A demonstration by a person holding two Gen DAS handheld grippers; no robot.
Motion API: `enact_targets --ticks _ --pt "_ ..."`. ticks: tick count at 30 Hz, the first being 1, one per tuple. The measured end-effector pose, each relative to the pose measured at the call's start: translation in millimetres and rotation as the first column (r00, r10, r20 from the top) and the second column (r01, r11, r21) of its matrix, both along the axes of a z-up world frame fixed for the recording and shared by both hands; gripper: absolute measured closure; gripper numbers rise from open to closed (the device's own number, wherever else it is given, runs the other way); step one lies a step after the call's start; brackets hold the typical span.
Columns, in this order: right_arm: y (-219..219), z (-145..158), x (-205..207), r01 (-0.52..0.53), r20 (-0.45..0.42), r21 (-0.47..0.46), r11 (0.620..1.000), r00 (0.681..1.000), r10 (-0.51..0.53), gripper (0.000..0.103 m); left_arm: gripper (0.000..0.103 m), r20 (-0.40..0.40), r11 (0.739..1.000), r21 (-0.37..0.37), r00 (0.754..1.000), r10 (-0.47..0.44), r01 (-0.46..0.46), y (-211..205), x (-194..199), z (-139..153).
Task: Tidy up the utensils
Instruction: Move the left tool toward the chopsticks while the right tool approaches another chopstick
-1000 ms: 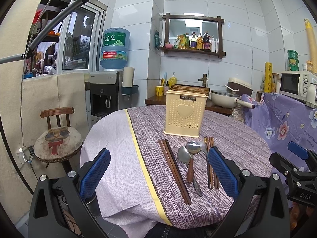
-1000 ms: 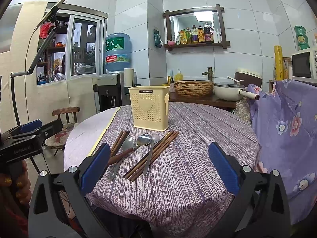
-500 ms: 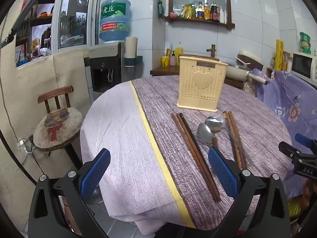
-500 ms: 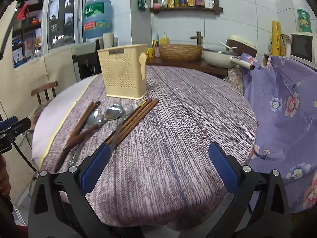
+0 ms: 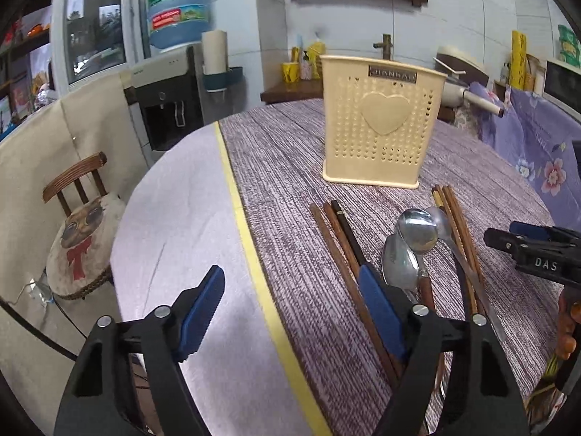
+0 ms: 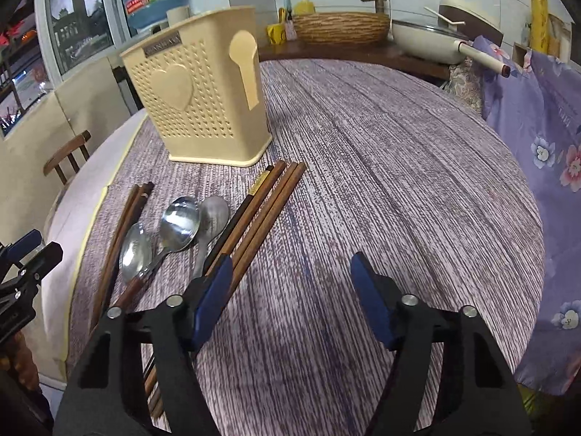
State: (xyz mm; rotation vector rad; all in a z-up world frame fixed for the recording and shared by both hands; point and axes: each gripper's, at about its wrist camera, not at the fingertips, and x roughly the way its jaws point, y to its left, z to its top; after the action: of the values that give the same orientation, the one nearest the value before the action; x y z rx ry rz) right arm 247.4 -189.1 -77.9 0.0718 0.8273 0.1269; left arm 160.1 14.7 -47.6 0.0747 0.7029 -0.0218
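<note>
Left gripper [image 5: 290, 312] closing, nothing between pads. Right gripper [image 6: 290, 298] closing too, empty. Wooden chopsticks [image 6: 261, 210] beside its left pad: light, stiff, probably roll; pinch mid-shaft. Steel spoons [image 5: 410, 247] ahead of left gripper: slippery; take by handle. Cream utensil holder [image 5: 383, 127] beyond.

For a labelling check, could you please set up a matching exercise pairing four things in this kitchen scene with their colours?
Things:
1. utensil holder
2. spoons
3. chopsticks
4. gripper pads

Colours:
A. blue
B. silver
C. cream
D. brown

Pairs: 1-C, 2-B, 3-D, 4-A
</note>
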Motion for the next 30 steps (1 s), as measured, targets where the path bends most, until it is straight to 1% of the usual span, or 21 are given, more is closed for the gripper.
enact_targets --ticks 3,6,14,17,21,24,29,30 --pt "3.9 -3.9 8.7 0.001 -0.020 -0.007 1.000 1.000 -0.001 0.037 0.032 -0.033 1.000 -0.011 0.999 -0.006 0.006 -0.4 12.4 -3.4" --pt "10.2 -8.0 14.1 0.000 -0.033 -0.049 0.999 0.999 -0.001 0.037 0.032 -0.062 1.000 -0.009 0.998 -0.009 0.008 -2.1 24.1 -8.2" --pt "7.6 -7.7 22.1 0.011 -0.039 -0.078 0.997 0.999 -0.014 0.038 0.033 -0.109 1.000 -0.028 0.994 -0.018 0.015 -7.0 42.9 -16.8" --pt "5.0 -7.5 23.2 0.003 -0.044 -0.067 0.998 0.999 -0.006 0.038 0.036 -0.134 1.000 -0.011 0.991 -0.004 0.002 -6.7 47.5 -22.4" --pt "-5.6 -7.4 24.9 0.011 -0.055 -0.042 0.999 0.998 -0.013 0.040 0.036 -0.149 0.999 -0.036 0.989 -0.005 -0.001 1.5 48.0 -24.4" --pt "-13.5 -5.3 28.1 0.031 -0.064 -0.005 1.000 0.997 -0.031 0.052 0.036 -0.156 1.000 -0.021 0.988 0.002 -0.005 1.9 51.7 -22.3" --pt "-13.8 -4.7 36.6 0.046 -0.080 0.006 0.999 0.996 -0.046 0.056 0.037 -0.176 1.000 -0.003 0.984 0.004 -0.005 -2.5 62.4 -25.2" --pt "-12.8 -4.4 39.2 0.047 -0.084 0.007 0.999 0.995 -0.046 0.059 0.037 -0.186 1.000 -0.002 0.983 0.002 -0.002 -3.7 64.3 -26.7"
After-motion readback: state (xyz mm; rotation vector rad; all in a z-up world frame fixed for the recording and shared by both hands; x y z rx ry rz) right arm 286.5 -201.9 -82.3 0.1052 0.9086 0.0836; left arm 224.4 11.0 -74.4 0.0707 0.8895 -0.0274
